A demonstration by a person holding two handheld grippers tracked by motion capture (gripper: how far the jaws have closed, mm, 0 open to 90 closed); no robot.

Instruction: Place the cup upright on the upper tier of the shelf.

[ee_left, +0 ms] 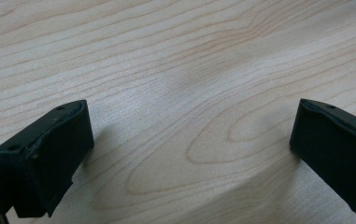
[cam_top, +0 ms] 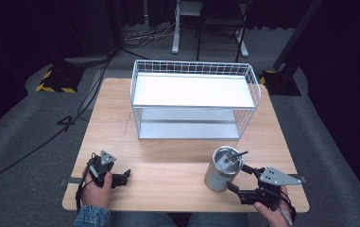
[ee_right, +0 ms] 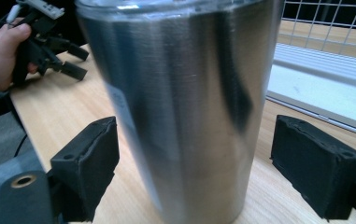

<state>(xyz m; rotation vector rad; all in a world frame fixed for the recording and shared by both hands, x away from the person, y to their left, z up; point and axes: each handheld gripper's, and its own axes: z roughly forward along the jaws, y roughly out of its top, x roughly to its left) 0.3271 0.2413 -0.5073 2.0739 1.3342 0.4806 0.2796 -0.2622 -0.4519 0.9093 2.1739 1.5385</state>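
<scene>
A steel tumbler [cam_top: 223, 169] with a lid stands upright on the wooden table [cam_top: 168, 156], front right. My right gripper [cam_top: 240, 178] is open, its jaws on either side of the tumbler's lower body without touching it. Up close in the right gripper view, the tumbler [ee_right: 185, 107] stands between the two pads [ee_right: 88, 163]. My left gripper [cam_top: 124, 176] rests at the front left of the table, open, with bare wood between its pads [ee_left: 49, 154]. The left gripper [ee_right: 61, 56] and the hand holding it also appear far off in the right gripper view.
A white wire basket [cam_top: 194, 99] with two shelves stands at the back middle of the table. Cables and black stands lie on the grey floor behind. The table edge runs close to both hands.
</scene>
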